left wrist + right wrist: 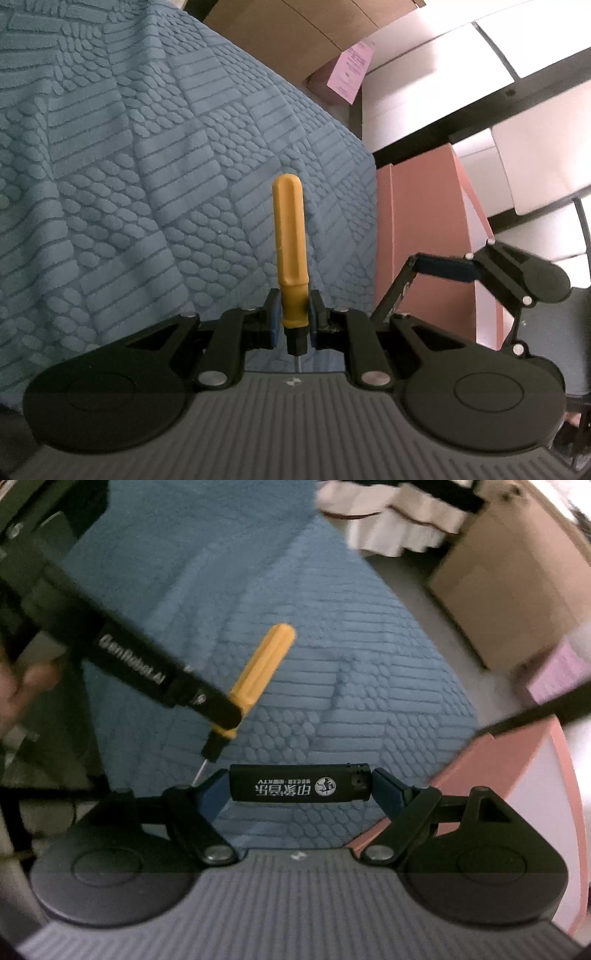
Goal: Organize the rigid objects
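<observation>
My left gripper [293, 317] is shut on a yellow-handled screwdriver [290, 243], gripping it near the black collar, with the handle pointing away over the blue textured towel [129, 166]. My right gripper [299, 784] is shut on a black lighter [299, 783] with white print, held crosswise by its two ends between the blue pads. In the right wrist view the left gripper [225, 716] and its screwdriver [258, 668] hover just ahead and to the left. In the left wrist view the right gripper [443, 267] shows at the right.
A pink box [424, 221] stands at the towel's right edge, also in the right wrist view [498, 768]. Cardboard boxes [295, 33] stand behind the towel, one in the right wrist view [509, 576]. A pink paper note [351, 70] hangs beyond.
</observation>
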Available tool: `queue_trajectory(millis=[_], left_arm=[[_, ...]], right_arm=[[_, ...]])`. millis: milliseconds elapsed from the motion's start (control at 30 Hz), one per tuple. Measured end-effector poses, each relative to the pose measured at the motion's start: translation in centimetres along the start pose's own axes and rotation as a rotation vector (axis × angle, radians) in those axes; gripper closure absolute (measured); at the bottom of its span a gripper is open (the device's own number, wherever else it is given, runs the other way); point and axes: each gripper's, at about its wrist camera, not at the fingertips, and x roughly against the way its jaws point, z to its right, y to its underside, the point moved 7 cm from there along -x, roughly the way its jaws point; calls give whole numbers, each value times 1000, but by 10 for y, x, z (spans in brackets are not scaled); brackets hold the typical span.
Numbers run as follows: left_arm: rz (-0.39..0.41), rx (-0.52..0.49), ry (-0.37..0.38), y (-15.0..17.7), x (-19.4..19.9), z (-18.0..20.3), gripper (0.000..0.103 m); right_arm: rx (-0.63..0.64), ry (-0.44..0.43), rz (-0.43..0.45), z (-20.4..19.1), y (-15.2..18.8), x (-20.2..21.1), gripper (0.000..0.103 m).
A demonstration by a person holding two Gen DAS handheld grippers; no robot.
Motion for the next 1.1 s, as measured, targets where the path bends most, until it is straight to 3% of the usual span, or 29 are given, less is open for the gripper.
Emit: queue_trajectory(millis=[133,200,300,633,733,800,1100], left_arm=[[-5,-25,-16,9,3,-1,86],[-11,-31,-18,13,6,-3,96],[-9,-40,-13,14,8,-4,96],[29,-8,-16,9,17,-22,95],[31,17,-24,8,16,-27,88],[35,31,-32,9,16,-29,69],[47,-23,-50,7,-1,-8,68]], right_arm=[[-79,-8,27,-16,2,7,18],[-136,5,9,-20,4,7,18],[-193,-20,49,-29,2,9,18],[-372,37,146,-47,2,5,18],[-404,57,145,-57,7,-4,18],[-439,62,160,-62,11,-8,18],[-554,75,232,-65,27,-13,18]])
